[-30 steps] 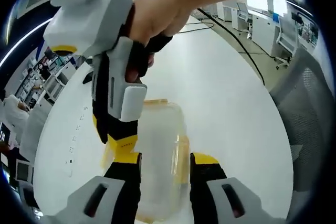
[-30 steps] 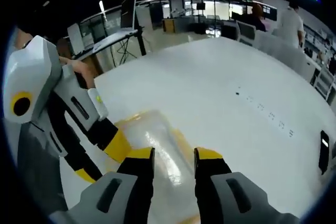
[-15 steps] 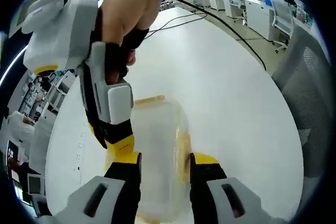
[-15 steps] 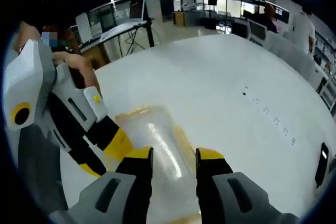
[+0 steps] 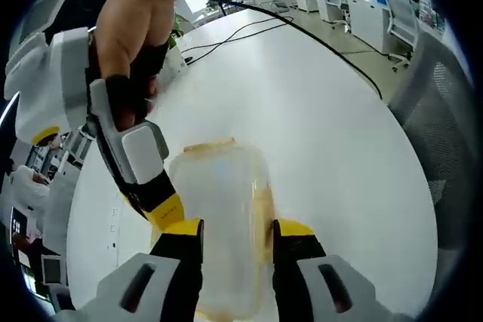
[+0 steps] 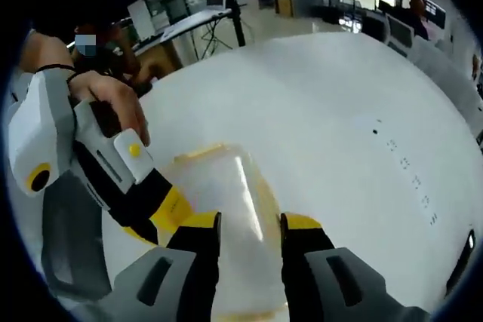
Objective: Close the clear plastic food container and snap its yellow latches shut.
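A clear plastic food container (image 5: 219, 209) with yellow latches lies on the white table (image 5: 324, 126), lid on top. My left gripper (image 5: 235, 230) stands open just over its near end, one jaw on each side of the lid. The right gripper (image 5: 162, 210), held by a hand, comes in from the left and its yellow tip touches the container's left edge. In the right gripper view the container (image 6: 226, 194) lies under my open right gripper (image 6: 249, 225), and the left gripper (image 6: 167, 210) touches the container's left side. A yellow latch (image 6: 198, 153) shows at the far end.
A black cable (image 5: 302, 29) runs across the far table. A grey mesh chair (image 5: 445, 133) stands to the right of the table. A row of small dark marks (image 6: 411, 175) dots the table on the right. Desks and people fill the room behind.
Both views have tilted and drawn back a little. In the left gripper view the right gripper has slid left off the lid to the container's left edge. The container has stayed put.
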{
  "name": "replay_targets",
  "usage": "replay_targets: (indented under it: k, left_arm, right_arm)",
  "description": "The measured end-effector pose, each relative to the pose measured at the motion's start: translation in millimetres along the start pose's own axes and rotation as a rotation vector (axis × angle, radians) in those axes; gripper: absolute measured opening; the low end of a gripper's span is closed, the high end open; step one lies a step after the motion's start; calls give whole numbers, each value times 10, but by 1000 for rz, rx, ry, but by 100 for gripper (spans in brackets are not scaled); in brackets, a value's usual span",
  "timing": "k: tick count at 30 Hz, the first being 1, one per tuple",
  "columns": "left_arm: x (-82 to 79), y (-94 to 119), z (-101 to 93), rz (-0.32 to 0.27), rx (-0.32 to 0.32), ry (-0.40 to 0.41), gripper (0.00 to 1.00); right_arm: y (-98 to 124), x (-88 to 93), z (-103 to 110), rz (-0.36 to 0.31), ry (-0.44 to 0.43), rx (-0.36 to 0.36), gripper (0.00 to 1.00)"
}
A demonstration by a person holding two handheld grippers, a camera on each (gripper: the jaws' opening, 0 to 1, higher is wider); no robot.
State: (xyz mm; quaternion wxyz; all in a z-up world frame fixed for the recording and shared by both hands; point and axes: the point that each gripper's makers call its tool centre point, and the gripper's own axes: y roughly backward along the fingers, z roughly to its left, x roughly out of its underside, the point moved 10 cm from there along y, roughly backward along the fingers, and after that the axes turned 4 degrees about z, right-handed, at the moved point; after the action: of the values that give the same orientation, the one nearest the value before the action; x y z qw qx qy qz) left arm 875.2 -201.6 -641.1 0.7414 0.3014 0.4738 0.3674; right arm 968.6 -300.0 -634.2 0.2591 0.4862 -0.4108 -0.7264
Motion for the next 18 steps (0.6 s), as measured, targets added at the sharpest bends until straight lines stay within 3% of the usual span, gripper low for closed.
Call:
replay_targets:
  k: [7,18]
  left_arm:
    - [-10,2,4,2,14,-9,29]
    - [-69,1,48,58,66,-38,29]
  right_arm:
    - [0,-50,45,60,39,-35,27]
    - [-8,-36,36,94,6,-99,29]
